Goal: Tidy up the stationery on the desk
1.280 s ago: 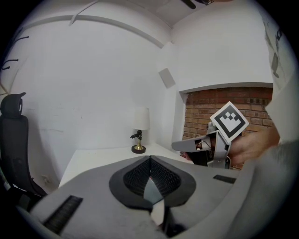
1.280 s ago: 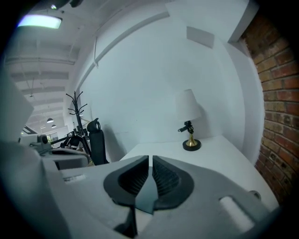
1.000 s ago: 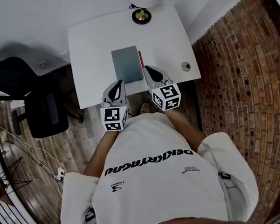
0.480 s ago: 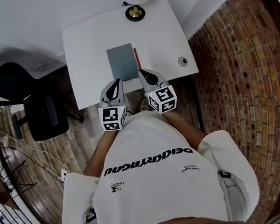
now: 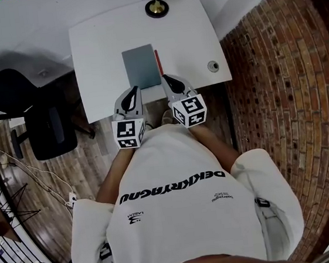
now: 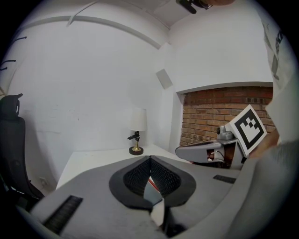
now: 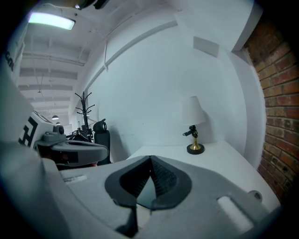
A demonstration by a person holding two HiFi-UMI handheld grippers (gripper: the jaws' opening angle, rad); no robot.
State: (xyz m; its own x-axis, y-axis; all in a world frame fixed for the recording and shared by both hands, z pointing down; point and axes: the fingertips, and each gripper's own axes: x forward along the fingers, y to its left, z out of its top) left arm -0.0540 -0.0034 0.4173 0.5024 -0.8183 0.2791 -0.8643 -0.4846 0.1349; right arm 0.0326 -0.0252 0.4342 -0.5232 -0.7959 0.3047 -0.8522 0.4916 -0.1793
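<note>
1. Grey notebook is lying mid table, with a red pen lying along its right edge.
2. Left gripper is hovering at the table's near edge, jaws pressed together, empty.
3. Right gripper is hovering near the pen, jaws pressed together, empty.

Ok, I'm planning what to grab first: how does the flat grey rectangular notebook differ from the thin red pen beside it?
The flat grey rectangular notebook is a broad slab; the thin red pen is a narrow stick. The notebook covers far more desk than the pen. Both lie flat on the white desk, parallel, the pen along the notebook's right edge.
</note>
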